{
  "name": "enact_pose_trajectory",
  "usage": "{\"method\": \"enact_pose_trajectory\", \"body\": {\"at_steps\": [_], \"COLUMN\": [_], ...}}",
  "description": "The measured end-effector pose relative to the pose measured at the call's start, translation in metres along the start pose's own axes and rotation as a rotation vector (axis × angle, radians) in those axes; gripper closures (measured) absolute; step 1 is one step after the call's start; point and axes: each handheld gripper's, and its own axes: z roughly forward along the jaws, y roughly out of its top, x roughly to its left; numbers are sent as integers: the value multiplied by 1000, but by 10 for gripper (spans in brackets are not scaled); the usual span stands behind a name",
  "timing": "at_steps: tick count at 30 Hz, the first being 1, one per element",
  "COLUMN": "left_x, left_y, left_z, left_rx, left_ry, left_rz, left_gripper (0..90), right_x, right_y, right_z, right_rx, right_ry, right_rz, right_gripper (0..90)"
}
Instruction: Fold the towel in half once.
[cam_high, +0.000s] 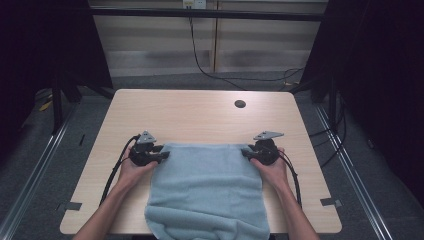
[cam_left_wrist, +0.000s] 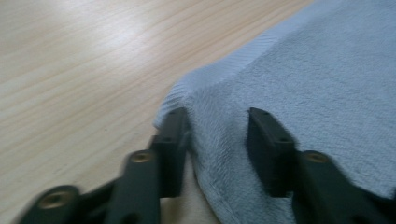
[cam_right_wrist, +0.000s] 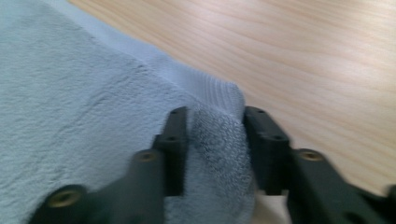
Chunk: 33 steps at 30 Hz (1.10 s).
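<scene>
A light blue towel (cam_high: 205, 190) lies flat on the wooden table (cam_high: 200, 112), its near end hanging over the front edge. My left gripper (cam_high: 162, 155) sits at the towel's far left corner, held in a hand. In the left gripper view the towel (cam_left_wrist: 317, 93) lies flat across the gap and under one jaw, with the left gripper (cam_left_wrist: 217, 114) open around its edge. My right gripper (cam_high: 245, 151) sits at the far right corner. In the right gripper view the towel's corner (cam_right_wrist: 215, 126) rises between the jaws of the right gripper (cam_right_wrist: 217, 114), which stand apart.
A round cable hole (cam_high: 240, 104) sits near the table's far edge. Bare wood stretches beyond the towel and to both sides. Black cables (cam_high: 210, 70) run over the floor behind the table, and dark frame posts stand left and right.
</scene>
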Motion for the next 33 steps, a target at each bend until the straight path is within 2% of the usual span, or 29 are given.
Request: {"method": "enact_pose_trajectory", "body": {"at_steps": [1,2,4,6,7,8,9,10,11,13,14,15,16,17,18,19,20,21,22,23,24,25,26,27,30,31,32,33], "left_x": [-2,-2,-2,2,6,9,9,12,15,17,17,18,20,20,21,23,24,25,27,29,33,34,34,36,38,38,39,39], "left_y": [1,1,2,2,4,6,6,9,17,31,31,38,53,53,61,69,77,85,93,100,114,122,122,132,152,152,164,164], "left_z": [0,0,1,1,-3,-6,-6,-13,-21,-32,-32,-37,-48,-48,-53,-57,-62,-66,-69,-73,-80,-84,-84,-90,-99,-99,-106,-106], "left_rx": [2,2,13,6,-17,-40,-40,-74,-117,-159,-159,-177,-208,-208,-230,-248,-260,-273,-287,-301,-329,-345,-345,-367,-398,-398,-433,-433], "left_ry": [-18,-18,-28,-54,-72,-75,-75,-91,-90,-92,-92,-86,-87,-87,-85,-79,-72,-68,-65,-70,-60,-60,-60,-58,-44,-44,-44,-44], "left_rz": [-12,-12,-36,-91,-119,-137,-137,-158,-173,-176,-176,-167,-157,-157,-158,-154,-148,-145,-144,-148,-145,-142,-142,-142,-132,-132,-131,-131], "left_gripper": [765,822,846,850,854,854,855,855,856,856,856,856,856,856,856,856,856,856,856,856,856,856,856,856,857,857,856,857], "right_x": [1,1,0,-1,-3,-3,-3,-7,-8,-9,-9,-10,-12,-12,-15,-15,-17,-18,-18,-19,-21,-21,-22,-23,-30,-30,-34,-36], "right_y": [0,0,3,4,9,11,11,23,30,43,43,54,70,70,85,85,101,109,109,117,132,139,147,152,170,170,182,187], "right_z": [0,0,1,1,-2,-5,-5,-14,-19,-29,-29,-37,-49,-49,-59,-59,-67,-71,-71,-75,-82,-85,-88,-90,-98,-98,-108,-113], "right_rx": [1,1,12,7,-16,-35,-35,-82,-99,-136,-136,-165,-203,-203,-239,-239,-264,-279,-279,-291,-313,-321,-329,-335,-362,-362,-412,-429], "right_ry": [13,13,73,84,110,118,118,133,132,131,131,131,120,120,110,110,96,93,93,88,78,74,64,59,24,24,34,32], "right_rz": [6,6,45,52,77,91,91,106,102,98,98,96,94,94,88,88,81,74,74,70,57,54,46,45,48,48,81,85], "right_gripper": [767,767,838,841,844,844,844,845,845,845,845,845,845,845,845,845,845,845,845,845,845,846,846,846,847,847,847,847]}}
